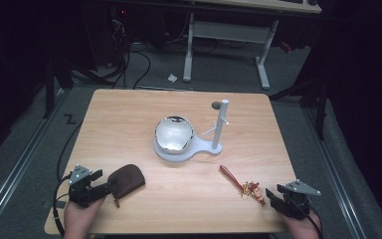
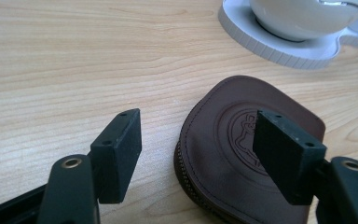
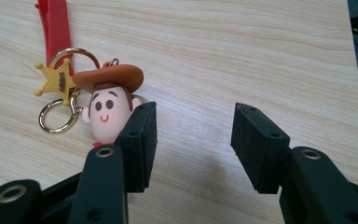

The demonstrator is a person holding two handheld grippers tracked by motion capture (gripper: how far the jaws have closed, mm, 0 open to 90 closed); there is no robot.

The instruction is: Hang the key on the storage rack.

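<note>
light wood-grain tabletop (image 2: 74, 56): smooth, satin | dark brown leather zip pouch (image 2: 242, 154): matt, embossed round seal | cowboy-figure keychain (image 3: 109, 105): glossy plastic (brass-coloured metal rings, red strap looks like cloth) | white ribbed plastic stand (image 2: 279, 49): matt | mirror-like silver dome (image 1: 174, 132): highly glossy | black gripper pads (image 3: 142, 140): matt, faintly rough

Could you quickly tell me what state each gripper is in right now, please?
Left gripper: open, holding nothing, jaws over the edge of the brown pouch.
Right gripper: open, holding nothing, beside the cowboy keychain.
</note>
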